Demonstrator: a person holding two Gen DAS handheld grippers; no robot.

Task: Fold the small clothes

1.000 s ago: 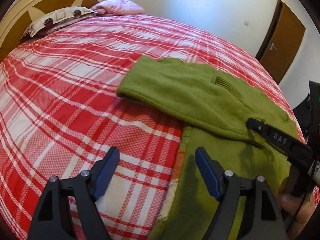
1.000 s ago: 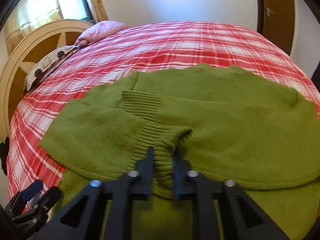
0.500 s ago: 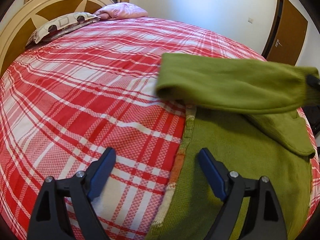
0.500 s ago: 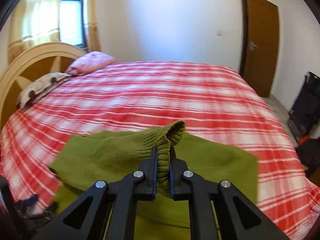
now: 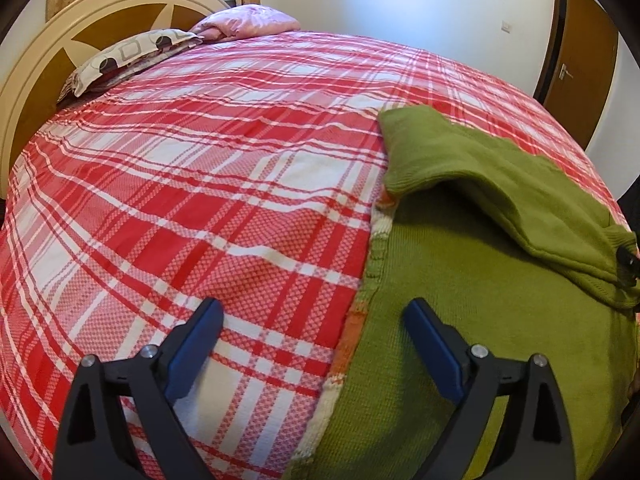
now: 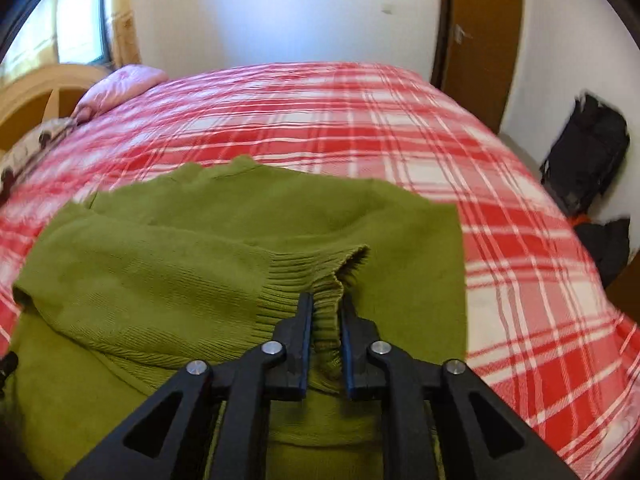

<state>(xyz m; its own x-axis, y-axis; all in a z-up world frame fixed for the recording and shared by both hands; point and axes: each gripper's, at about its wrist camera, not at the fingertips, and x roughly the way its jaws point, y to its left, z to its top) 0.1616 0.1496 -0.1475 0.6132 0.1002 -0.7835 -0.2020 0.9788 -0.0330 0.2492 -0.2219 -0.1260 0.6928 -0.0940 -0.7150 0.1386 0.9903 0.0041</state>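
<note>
The green sweater (image 6: 224, 264) lies on the right side of the bed (image 5: 224, 184). The right claw (image 6: 326, 312) is pinched on its ribbed sleeve cuff (image 6: 316, 280), laid across the body. The left claw (image 5: 314, 340) is wide open over the sweater's left edge, holding nothing. If the cuff slips out or drags, the sleeve could bunch up and the fold go crooked.
</note>
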